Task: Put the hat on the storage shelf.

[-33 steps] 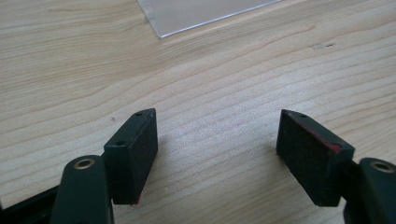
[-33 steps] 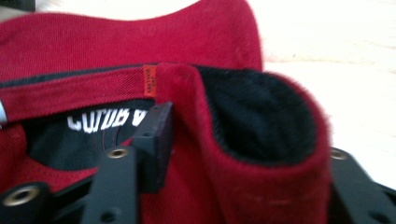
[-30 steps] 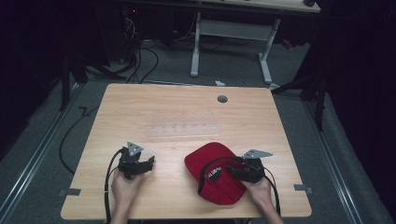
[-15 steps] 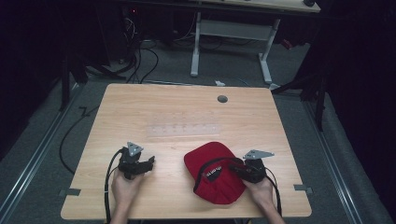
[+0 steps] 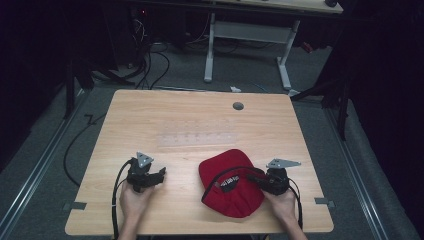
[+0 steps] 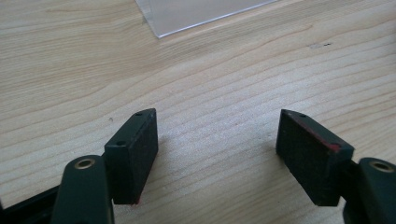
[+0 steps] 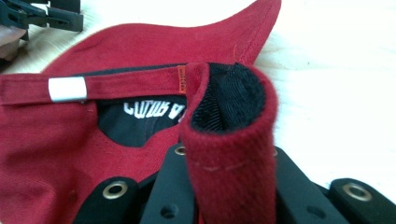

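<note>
**A:** From the high view, we see the soft red cotton baseball cap [image 5: 231,182] lying near the front edge of the pale wooden table [image 5: 200,120], right of centre. Our right gripper [image 5: 255,176] has hold of it at its right side, while our left gripper [image 5: 161,173] rests well apart to the left, over bare wood. A clear plastic sheet [image 5: 197,138] lies flat beyond both.

**B:** And the left gripper view?

**A:** Its jaws stand wide apart with nothing between them, just wood grain below and a corner of the clear sheet [image 6: 201,14] ahead. It is free to help.

**B:** The right gripper view tells us more, surely.

**A:** It does. The jaws are pressed onto a doubled fold of red fabric, the cap's band edge [image 7: 229,154], with the black lining showing in the loop above. Past it we see the red back strap [image 7: 116,86] with its white tag and the printed inner label [image 7: 149,112].

**B:** So how do we handle this well?

**A:** We judge the pinch sits on only a narrow fold of cloth, so a sharp tug could slip it. Better to move slowly, keep the fold deep between the pads, and bring the open left gripper across to steady the far side before lifting or turning the cap.
</note>
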Demonstrator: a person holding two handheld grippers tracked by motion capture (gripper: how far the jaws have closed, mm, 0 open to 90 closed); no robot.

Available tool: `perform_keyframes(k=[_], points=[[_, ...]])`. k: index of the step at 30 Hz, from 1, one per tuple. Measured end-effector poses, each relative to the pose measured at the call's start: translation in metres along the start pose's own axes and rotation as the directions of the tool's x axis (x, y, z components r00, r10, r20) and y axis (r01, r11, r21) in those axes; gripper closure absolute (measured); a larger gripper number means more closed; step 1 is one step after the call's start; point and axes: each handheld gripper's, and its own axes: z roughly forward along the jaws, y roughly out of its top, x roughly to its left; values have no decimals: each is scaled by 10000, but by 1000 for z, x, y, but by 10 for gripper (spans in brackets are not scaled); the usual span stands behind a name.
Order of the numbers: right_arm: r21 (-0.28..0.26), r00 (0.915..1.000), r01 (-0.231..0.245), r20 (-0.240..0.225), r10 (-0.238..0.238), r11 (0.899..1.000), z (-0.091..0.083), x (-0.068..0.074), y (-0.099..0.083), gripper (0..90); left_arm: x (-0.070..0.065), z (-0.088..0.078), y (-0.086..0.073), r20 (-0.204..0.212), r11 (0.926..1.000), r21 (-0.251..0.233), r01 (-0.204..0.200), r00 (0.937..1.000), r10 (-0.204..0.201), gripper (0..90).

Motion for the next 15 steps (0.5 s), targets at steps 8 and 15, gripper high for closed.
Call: perform_keyframes(k=[8,15], points=[[-295,9999,-85,-135,81,9995,-6,1,11,853,0,0,0,10,10000,-6,-10,10000,10,297],[-424,9998,-40,-207,31,9991,-10,3,20,853,-1,0,-1,123,9999,69,-78,9999,77,291]])
